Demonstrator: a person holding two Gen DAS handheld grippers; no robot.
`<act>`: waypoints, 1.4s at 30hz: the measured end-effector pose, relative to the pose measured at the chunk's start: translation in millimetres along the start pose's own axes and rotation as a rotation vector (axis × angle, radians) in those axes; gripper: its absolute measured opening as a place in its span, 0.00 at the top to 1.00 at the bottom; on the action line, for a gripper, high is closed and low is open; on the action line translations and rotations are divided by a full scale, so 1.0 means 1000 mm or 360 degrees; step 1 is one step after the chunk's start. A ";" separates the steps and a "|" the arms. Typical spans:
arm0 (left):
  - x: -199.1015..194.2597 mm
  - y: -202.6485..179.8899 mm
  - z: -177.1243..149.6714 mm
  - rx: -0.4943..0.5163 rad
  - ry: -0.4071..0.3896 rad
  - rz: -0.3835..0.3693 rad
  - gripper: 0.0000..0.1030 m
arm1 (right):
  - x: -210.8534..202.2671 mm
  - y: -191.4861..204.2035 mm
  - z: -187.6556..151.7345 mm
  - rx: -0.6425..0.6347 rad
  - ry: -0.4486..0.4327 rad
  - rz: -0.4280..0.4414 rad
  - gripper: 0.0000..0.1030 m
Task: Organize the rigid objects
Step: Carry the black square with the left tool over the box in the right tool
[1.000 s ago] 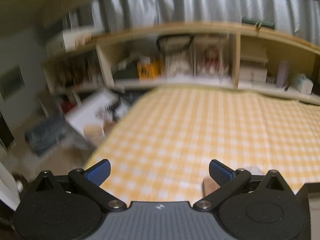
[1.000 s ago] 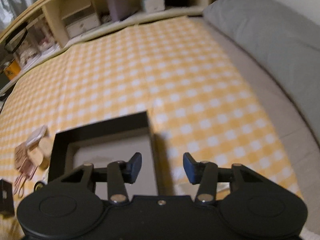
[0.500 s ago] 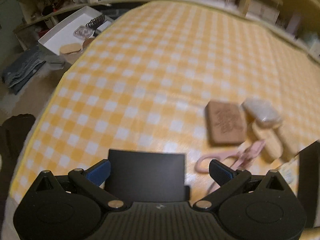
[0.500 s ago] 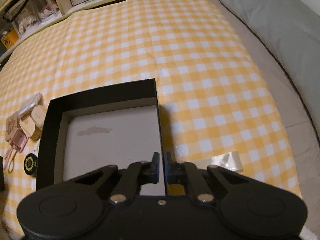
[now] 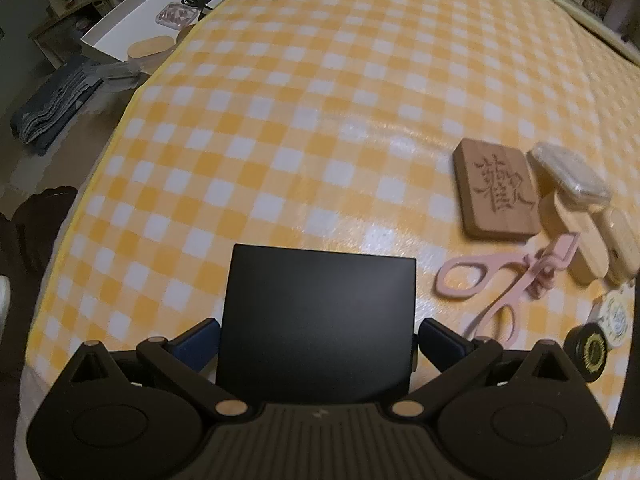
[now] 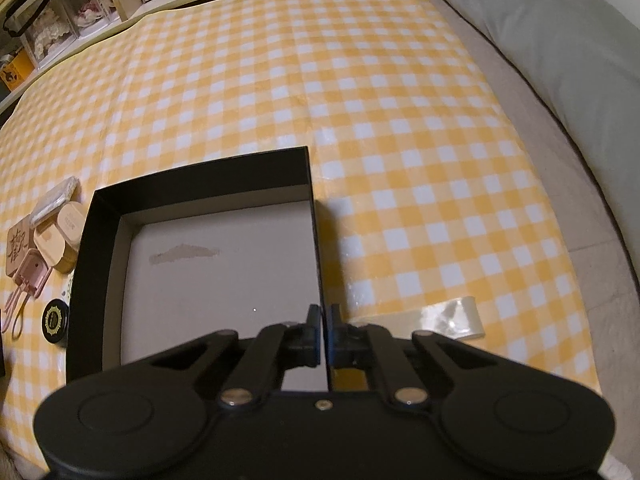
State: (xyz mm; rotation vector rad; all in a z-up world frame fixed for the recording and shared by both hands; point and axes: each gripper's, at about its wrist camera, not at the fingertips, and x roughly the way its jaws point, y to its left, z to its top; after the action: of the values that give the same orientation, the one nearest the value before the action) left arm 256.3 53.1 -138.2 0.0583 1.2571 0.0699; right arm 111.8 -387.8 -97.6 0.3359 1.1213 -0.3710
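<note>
Right hand-held gripper clamped on black box wall.

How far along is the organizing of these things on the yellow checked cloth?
Nothing is sorted yet: the black open-topped box is empty. In hand: the right gripper is shut on one side wall; the open left gripper straddles a flat black rectangular object. Left: carved wooden tile, pink scissors-like tool, pale wooden cases, round black tin lie outside.

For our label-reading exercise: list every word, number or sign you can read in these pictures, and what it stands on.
Wooden block: carved Chinese-style characters, too stylised to read.
Round black tin: gold emblem, lettering too small.
Small wooden case: faint print, blurred.
No other readable text.
</note>
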 end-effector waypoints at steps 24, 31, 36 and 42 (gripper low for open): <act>-0.091 -0.074 0.007 0.0008 -0.0214 -0.0521 0.04 | 0.001 0.000 0.001 -0.0001 0.0002 0.0001 0.97; -0.126 -0.172 0.008 0.0202 -0.0245 -0.0830 0.04 | 0.001 0.001 0.001 -0.0011 0.0008 -0.0001 0.97; -0.123 -0.245 0.004 0.0267 -0.0161 -0.0914 0.04 | 0.002 0.001 0.000 -0.0017 0.0003 0.0027 0.97; -0.094 -0.308 -0.003 0.0378 -0.0088 -0.0857 0.04 | 0.000 -0.006 -0.001 0.0002 0.0005 0.0089 0.97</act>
State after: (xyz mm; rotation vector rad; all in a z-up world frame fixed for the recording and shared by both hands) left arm 230.9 -261.8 -75.1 -0.0737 1.1850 -0.5430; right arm 108.3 -392.6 -98.3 0.3680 1.1129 -0.3220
